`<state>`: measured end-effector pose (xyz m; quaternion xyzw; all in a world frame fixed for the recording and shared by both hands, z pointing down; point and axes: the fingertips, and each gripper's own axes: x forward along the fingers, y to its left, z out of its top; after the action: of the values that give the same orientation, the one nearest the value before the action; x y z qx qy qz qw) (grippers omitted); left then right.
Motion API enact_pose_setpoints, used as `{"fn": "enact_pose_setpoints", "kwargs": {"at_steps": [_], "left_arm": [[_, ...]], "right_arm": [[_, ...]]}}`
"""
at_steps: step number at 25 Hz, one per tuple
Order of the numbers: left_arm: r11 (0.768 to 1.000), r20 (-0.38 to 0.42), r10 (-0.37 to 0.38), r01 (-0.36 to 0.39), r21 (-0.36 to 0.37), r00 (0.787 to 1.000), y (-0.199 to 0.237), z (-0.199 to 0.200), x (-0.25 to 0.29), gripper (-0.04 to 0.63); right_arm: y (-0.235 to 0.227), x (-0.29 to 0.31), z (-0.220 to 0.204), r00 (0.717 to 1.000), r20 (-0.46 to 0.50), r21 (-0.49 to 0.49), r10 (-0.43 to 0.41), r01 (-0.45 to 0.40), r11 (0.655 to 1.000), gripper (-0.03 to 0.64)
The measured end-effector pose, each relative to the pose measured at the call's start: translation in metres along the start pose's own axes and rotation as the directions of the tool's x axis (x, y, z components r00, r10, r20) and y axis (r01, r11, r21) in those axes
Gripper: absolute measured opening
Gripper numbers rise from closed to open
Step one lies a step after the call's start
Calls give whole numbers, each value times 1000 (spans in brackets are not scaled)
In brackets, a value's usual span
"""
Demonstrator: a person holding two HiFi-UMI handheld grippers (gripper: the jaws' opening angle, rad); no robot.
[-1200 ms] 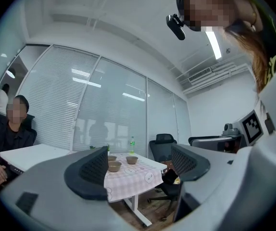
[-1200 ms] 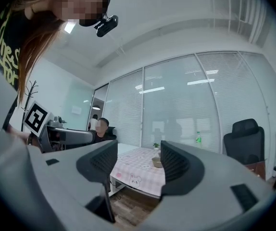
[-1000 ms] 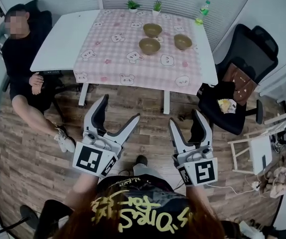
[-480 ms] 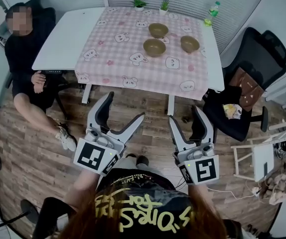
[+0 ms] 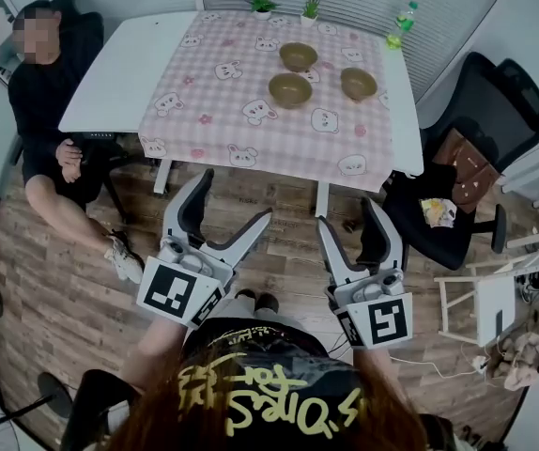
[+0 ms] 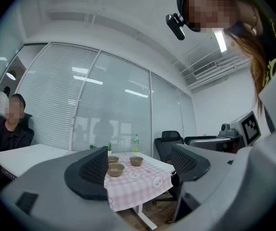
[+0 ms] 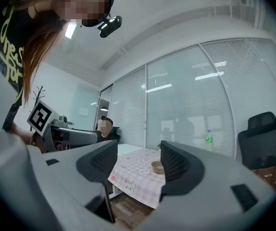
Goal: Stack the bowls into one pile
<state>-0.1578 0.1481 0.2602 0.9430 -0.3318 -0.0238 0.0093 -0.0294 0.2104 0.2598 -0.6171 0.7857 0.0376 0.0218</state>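
left gripper [image 5: 235, 195]: lower left, pointing level, jaws spread, empty | right gripper [image 5: 348, 214]: lower right, level, jaws apart, empty | bowls [image 5: 290, 89]: three, unstacked, on table [image 5: 119, 73], top centre

Yellow lettering [image 5: 251, 407] on black shirt [image 5: 279, 344], upside down, unreadable. No other legible text.

Left gripper [image 5: 223, 207] and right gripper [image 5: 354, 231] level, fingers apart, empty.
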Motion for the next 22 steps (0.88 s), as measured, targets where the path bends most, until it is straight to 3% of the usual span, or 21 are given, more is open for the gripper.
{"fn": "enact_pose_setpoints", "kwargs": {"at_steps": [12,22], "left_arm": [[999,-10,47,-47,-10,999,12,-11,12,410],[1000,-2,-5,5,2,1000,54,-23,82,410]], "right_arm": [[-13,21,-13,999,-8,-2,44,-44,999,264],[-51,86,-29,1000,-11,-12,18,-18,1000,264]]}}
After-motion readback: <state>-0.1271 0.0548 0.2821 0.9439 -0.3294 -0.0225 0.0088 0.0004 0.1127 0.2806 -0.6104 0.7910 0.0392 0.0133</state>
